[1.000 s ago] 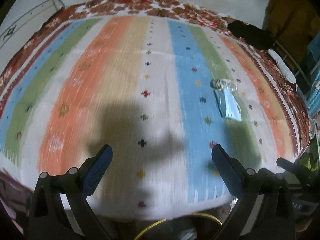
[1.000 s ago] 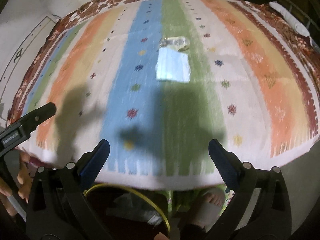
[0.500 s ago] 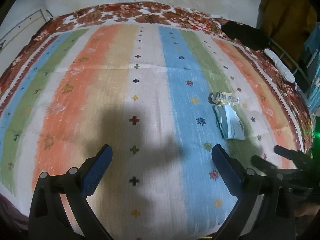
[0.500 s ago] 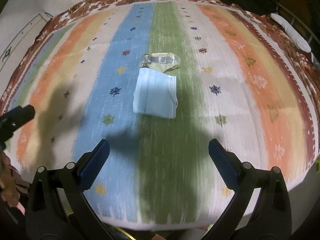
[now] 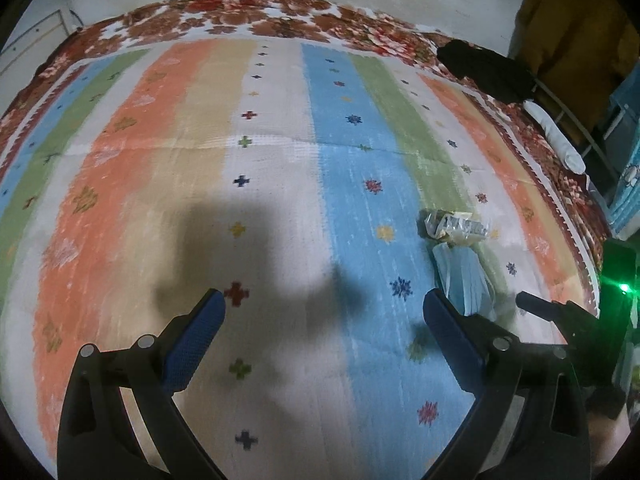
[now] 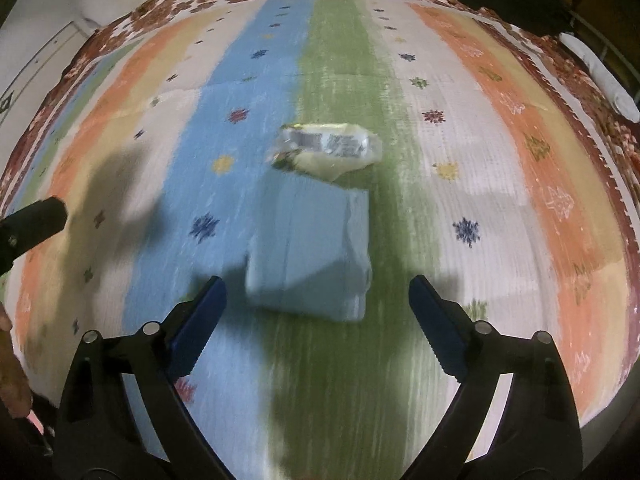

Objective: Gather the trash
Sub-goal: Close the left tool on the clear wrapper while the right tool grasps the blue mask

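A striped rug [image 6: 500,152] with small flower marks covers most of the scene, its flowered border along the far edge. A black cloth [image 5: 484,70] lies at the far right corner. Both pieces of trash sit right of centre where the blue and green stripes meet: a pale blue face mask [image 6: 310,256], and a crumpled wrapper [image 6: 328,148] touching its far edge. The right gripper [image 6: 316,304] hangs over the mask's near edge, jaws wide but just narrowing, gripping nothing. The left gripper [image 5: 324,312] is spread and empty, left of the mask.

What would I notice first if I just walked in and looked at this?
Probably the bright striped rug covering the floor. In its middle, on the blue and green stripes, lie a pale blue face mask and a crumpled shiny wrapper just beyond it, with the right gripper open right before the mask.
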A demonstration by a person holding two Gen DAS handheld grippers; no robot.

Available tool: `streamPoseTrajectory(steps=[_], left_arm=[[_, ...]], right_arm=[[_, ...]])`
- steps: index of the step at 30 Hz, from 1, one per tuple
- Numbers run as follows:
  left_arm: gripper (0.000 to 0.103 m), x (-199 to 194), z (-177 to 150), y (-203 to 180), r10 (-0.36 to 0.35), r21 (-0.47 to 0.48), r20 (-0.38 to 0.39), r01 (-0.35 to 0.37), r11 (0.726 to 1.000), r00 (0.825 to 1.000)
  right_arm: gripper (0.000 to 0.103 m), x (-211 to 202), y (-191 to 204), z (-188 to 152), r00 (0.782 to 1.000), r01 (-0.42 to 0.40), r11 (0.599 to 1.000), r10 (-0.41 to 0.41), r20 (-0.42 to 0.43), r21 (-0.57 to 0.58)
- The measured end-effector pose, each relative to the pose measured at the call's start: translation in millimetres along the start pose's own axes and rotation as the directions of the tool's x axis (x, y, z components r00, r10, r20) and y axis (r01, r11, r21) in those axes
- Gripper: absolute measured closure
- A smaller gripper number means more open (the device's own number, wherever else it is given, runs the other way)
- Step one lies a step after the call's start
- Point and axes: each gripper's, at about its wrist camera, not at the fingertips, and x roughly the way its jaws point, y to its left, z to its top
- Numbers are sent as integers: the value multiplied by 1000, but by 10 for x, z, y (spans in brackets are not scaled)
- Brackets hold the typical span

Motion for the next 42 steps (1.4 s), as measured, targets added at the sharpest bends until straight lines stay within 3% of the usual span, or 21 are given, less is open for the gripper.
streamPoseTrajectory(steps=[4, 9, 11, 14, 22, 29, 33, 36, 37, 39, 42], left_arm=[[7, 126, 110, -34, -30, 0, -2, 30, 1000, 1000], [7, 311, 152, -165, -43, 16, -2, 43, 999, 999], [7, 384, 187, -245, -46, 32, -3, 46, 998, 999], [7, 467, 259, -347, -54, 49, 1, 54, 997, 999], [7, 770, 375, -654, -82, 117, -15, 83, 990, 997], [8, 1021, 470, -933, -151, 167, -31, 154, 974, 988], [27, 1176, 465, -1014, -154, 193, -38, 158, 968, 987], [56, 1230, 470, -1049, -221, 182, -58, 228, 956, 974], [71, 1228, 459, -1075, -224, 193, -53, 230, 954, 973], [88, 1248, 427, -1116, -206, 209, -64, 215, 954, 977], [91, 1172, 409, -1158, -174, 242, -38, 178, 954, 984]], right_arm=[[33, 195, -139, 77, 999, -32, 995, 35, -31, 94], [51, 263, -158, 117, 1000, -8, 999, 9, -13, 50], [67, 270, -216, 116, 1000, -10, 998, 11, -8, 59], [78, 247, -353, 121, 999, -44, 994, 45, -11, 95], [85, 176, -661, 26, 997, -49, 989, 56, -44, 138], [86, 112, -971, -17, 998, 52, 984, -43, -53, 171], [86, 138, -1038, -24, 997, 70, 985, -63, -49, 157], [86, 144, -1041, -24, 996, 74, 986, -67, -52, 151], [86, 145, -1027, -23, 996, 79, 987, -72, -53, 139], [85, 140, -1002, -16, 996, 81, 989, -75, -55, 120], [86, 125, -984, -11, 996, 76, 992, -70, -57, 103]])
